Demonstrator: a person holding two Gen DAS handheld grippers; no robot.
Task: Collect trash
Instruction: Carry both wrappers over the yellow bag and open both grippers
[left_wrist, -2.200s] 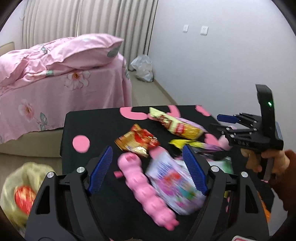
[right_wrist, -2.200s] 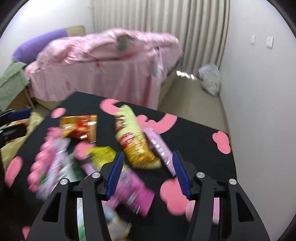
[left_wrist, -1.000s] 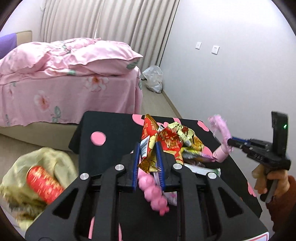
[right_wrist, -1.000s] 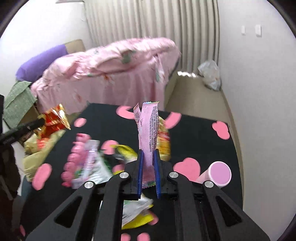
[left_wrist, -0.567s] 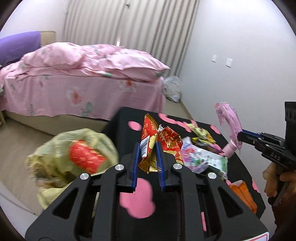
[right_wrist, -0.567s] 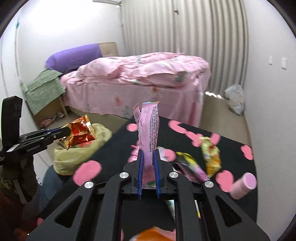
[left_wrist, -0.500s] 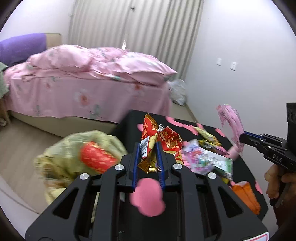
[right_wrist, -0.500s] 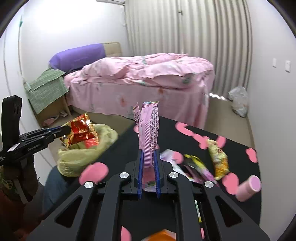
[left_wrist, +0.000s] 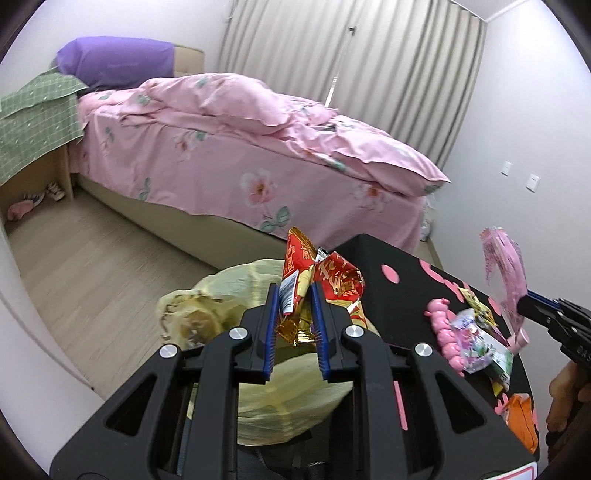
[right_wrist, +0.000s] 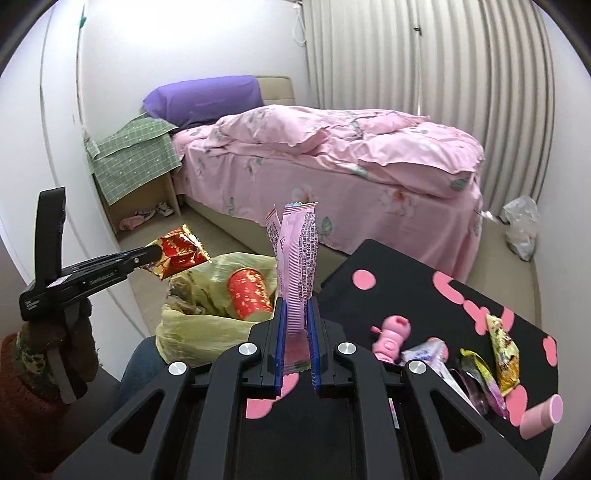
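Observation:
My left gripper (left_wrist: 294, 332) is shut on a red and gold snack wrapper (left_wrist: 325, 284) and holds it over the open yellow trash bag (left_wrist: 229, 314). From the right wrist view the same wrapper (right_wrist: 177, 254) hangs just left of the bag (right_wrist: 207, 325), which holds a red can (right_wrist: 249, 293). My right gripper (right_wrist: 295, 347) is shut on a pink wrapper (right_wrist: 297, 258), upright above the black table's (right_wrist: 406, 280) left edge. It also shows in the left wrist view (left_wrist: 502, 258).
More wrappers, a pink caterpillar toy (right_wrist: 391, 332) and a pink cylinder (right_wrist: 541, 415) lie on the table. A pink bed (right_wrist: 332, 166) stands behind. A white bag (right_wrist: 521, 221) lies by the wall. An orange wrapper (left_wrist: 522, 417) lies near the table's front.
Both grippers have swung left from the table toward the yellow bag, each still holding its wrapper. The left one now sits over the bag's mouth.

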